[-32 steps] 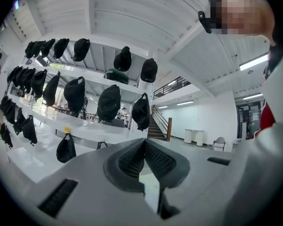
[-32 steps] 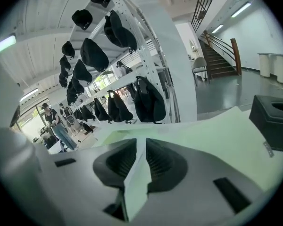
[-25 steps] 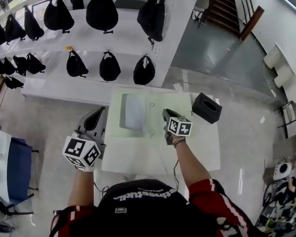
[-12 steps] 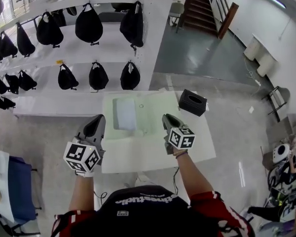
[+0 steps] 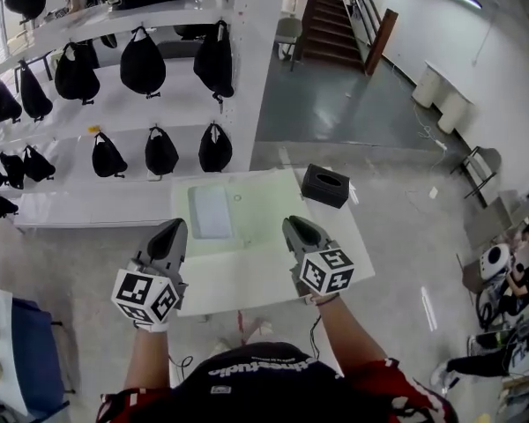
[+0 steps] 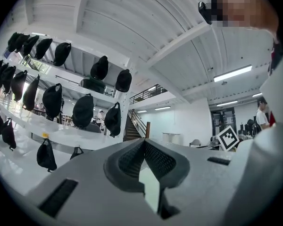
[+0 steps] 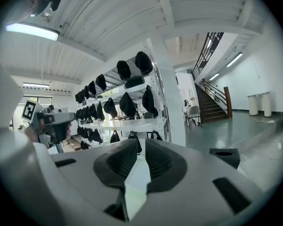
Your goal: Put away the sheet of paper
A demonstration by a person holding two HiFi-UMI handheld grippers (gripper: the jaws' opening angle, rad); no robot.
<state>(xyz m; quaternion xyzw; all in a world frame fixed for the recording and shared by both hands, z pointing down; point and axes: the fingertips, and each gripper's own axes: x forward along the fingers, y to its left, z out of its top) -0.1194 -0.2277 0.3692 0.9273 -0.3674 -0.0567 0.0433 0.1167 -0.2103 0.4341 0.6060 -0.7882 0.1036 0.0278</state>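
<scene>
Pale blue-grey rectangular sheet of paper [image 5: 210,211] lies flat on the white rectangular table [image 5: 247,280]. It sits centre frame in the head view, on the table's upper-left part, with nothing touching it. Black box with a round top hole [image 5: 324,185] is at the table's upper-right corner. Left gripper [image 5: 173,227] is lower left of the sheet, jaws closed tip to tip, empty. Right gripper [image 5: 294,224] is lower right of the sheet. Its jaws are a narrow slit apart and have just been closing, with nothing between them.
</scene>
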